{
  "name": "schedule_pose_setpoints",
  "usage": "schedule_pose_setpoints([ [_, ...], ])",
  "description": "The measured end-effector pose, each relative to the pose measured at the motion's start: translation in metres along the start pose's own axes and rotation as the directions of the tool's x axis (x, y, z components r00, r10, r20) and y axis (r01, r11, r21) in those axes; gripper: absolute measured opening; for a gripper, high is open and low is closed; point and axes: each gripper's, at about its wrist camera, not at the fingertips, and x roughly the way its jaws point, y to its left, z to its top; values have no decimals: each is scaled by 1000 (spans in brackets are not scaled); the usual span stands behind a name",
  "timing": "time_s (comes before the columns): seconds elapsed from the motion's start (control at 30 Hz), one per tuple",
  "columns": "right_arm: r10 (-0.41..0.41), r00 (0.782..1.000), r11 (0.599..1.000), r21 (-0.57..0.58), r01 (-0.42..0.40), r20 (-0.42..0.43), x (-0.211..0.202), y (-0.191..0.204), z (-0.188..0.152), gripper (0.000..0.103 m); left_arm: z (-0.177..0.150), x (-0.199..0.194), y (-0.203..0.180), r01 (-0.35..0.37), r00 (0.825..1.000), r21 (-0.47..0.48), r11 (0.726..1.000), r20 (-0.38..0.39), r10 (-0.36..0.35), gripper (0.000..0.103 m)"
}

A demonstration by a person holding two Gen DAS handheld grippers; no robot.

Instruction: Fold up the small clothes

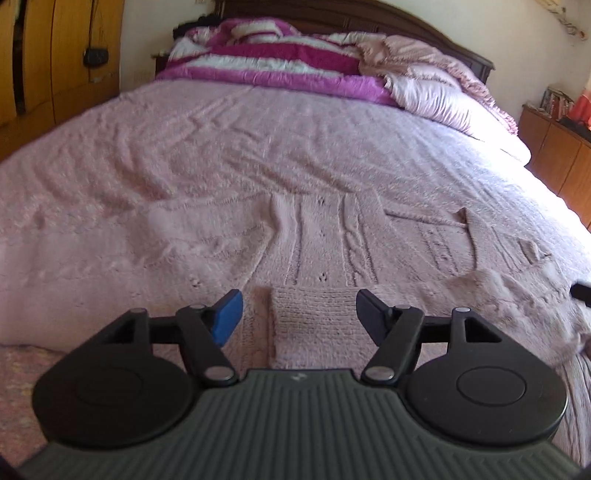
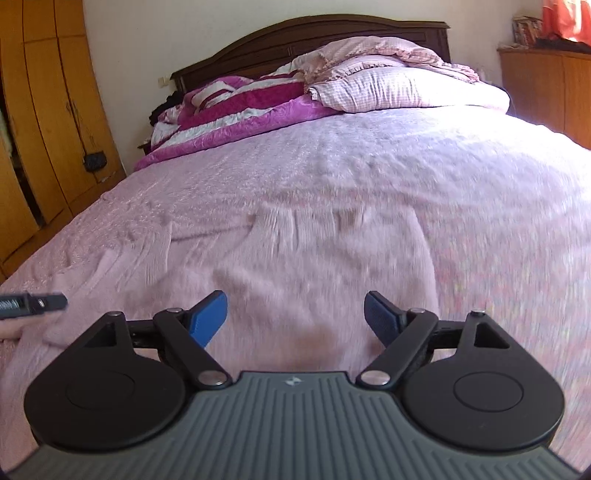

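A pale pink knitted sweater (image 1: 325,240) with cable patterning lies flat on the pink bedspread (image 1: 184,147). Its ribbed band (image 1: 314,321) lies under the gap of my left gripper (image 1: 299,314), which is open, and neither blue pad touches the knit. In the right wrist view the same sweater (image 2: 295,266) is blurred. My right gripper (image 2: 295,317) hovers over it, open and holding nothing. A black part of the left tool (image 2: 37,302) pokes in at that view's left edge, beside a sleeve of the sweater.
A folded magenta and white blanket (image 2: 240,103) and pink pillows (image 2: 399,88) are piled by the dark headboard (image 2: 314,33). Wooden wardrobes (image 2: 44,110) stand left of the bed and a low wooden cabinet (image 2: 546,85) stands right.
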Motion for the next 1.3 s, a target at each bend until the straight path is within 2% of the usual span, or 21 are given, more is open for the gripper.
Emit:
schedule_pose_setpoints([
  [0.13, -2, 999, 995, 100, 6, -46, 30, -6, 32, 86, -1, 12, 5, 7, 999, -34, 999, -32, -8, 69],
  [0.27, -22, 996, 979, 202, 39, -86, 66, -2, 38, 85, -5, 15, -1, 3, 1000, 5, 1000, -20, -3, 68],
  [0.33, -48, 994, 981, 182, 66, -98, 81, 7, 33, 84, -7, 15, -3, -2, 1000, 25, 1000, -15, 3, 67],
  [0.43, -116, 990, 990, 69, 122, -82, 95, 24, 22, 84, -9, 16, -5, 11, 1000, 37, 999, -9, -11, 54],
  [0.47, -140, 988, 989, 26, 142, -68, 97, 29, 18, 80, -10, 16, -6, 12, 1000, 44, 999, -5, -12, 46],
  [0.5, -168, 984, 986, -12, 168, -51, 99, 31, 13, 72, -11, 16, -7, 17, 1000, 53, 998, -3, -17, 32],
  [0.53, -197, 980, 980, -38, 196, -32, 99, 34, 10, 65, -11, 16, -8, 27, 1000, 62, 998, -4, -27, 27],
  [0.57, -213, 977, 976, -54, 212, -16, 98, 34, 7, 53, -12, 14, -10, 32, 999, 75, 997, 3, -32, 19],
  [0.6, -217, 976, 975, -59, 216, -4, 97, 33, 6, 31, -12, 12, -12, 33, 999, 93, 995, 14, -35, 16],
  [0.63, -213, 977, 976, -53, 213, 2, 96, 31, 7, 20, -12, 9, -15, 32, 999, 110, 993, 26, -35, 15],
  [0.7, -199, 980, 980, -24, 199, 14, 91, 26, 9, 10, -10, 2, -20, 25, 998, 134, 991, 61, -33, 14],
  [0.83, -182, 978, 983, 7, 182, 100, 75, 20, 12, 8, 2, -15, -24, 37, 988, 138, 990, 141, -56, 14],
  [0.93, -187, 969, 982, 21, 186, 159, 66, 18, 18, 7, 14, -15, -29, 25, 985, 159, 987, 167, -52, 14],
  [1.07, -188, 966, 982, 16, 189, 175, 72, 17, 27, 7, 25, 13, -30, -7, 994, 179, 984, 105, -12, 14],
  [1.17, -158, 980, 987, 4, 158, 118, 86, 14, 27, 8, 25, 41, -26, -52, 998, 186, 981, 35, 46, 17],
  [1.23, -154, 982, 988, 29, 151, 107, 88, 7, 24, 9, 21, 52, -20, -62, 998, 160, 985, 1, 63, 19],
  [1.27, -154, 982, 988, 49, 149, 113, 84, 3, 25, 13, 19, 54, -18, -60, 998, 145, 988, 0, 61, 22],
  [1.3, -157, 980, 986, 73, 149, 126, 80, -3, 25, 22, 17, 54, -16, -58, 998, 133, 989, 5, 58, 24],
])
